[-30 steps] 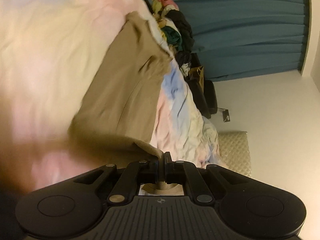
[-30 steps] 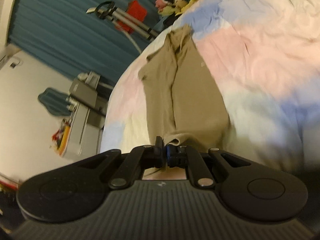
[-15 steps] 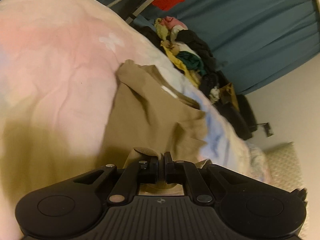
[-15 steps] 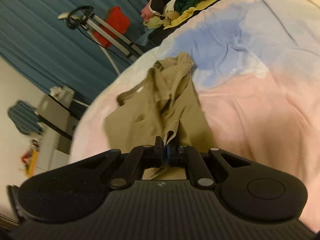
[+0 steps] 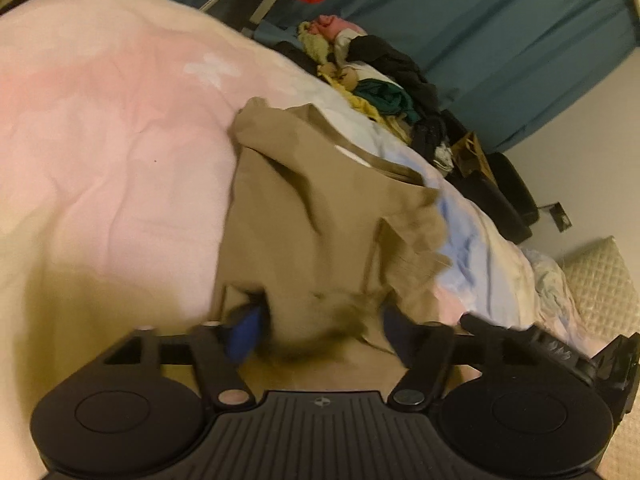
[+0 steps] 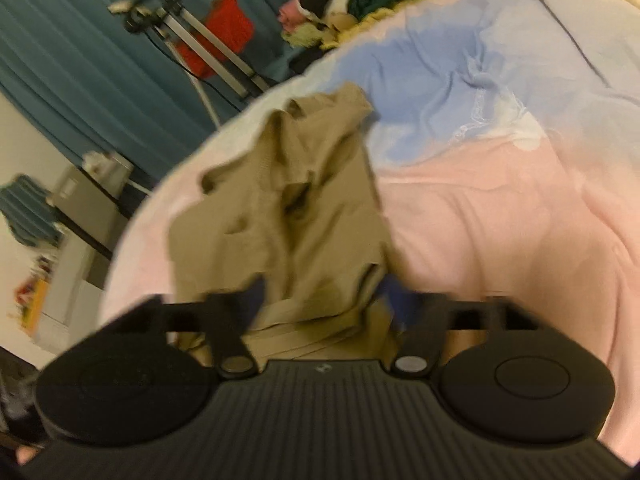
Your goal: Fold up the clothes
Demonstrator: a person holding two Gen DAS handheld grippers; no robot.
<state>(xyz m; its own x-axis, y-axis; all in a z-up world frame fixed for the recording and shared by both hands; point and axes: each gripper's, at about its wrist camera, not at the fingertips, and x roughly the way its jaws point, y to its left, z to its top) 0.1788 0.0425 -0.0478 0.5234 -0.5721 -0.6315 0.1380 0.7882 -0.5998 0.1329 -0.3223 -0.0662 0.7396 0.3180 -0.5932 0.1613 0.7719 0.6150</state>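
A tan garment (image 5: 320, 216) lies bunched on the pastel bedspread (image 5: 120, 140), its near end folded over toward the far end. My left gripper (image 5: 320, 328) is open, with blue-padded fingers (image 5: 244, 332) either side of the garment's near fold. In the right wrist view the same garment (image 6: 304, 200) lies crumpled on the bedspread (image 6: 500, 208). My right gripper (image 6: 324, 300) is open too, and the cloth's hem sits loose between its jaws.
A pile of mixed clothes (image 5: 372, 80) sits at the bed's far end; it also shows in the right wrist view (image 6: 360, 0). A teal curtain (image 5: 500, 20), a stand with a red item (image 6: 216, 44) and a grey shelf unit (image 6: 80, 216) border the bed.
Both grippers were shut on the garment's near edge and carried it forward over itself. Now both have opened and the cloth has dropped onto the bed.
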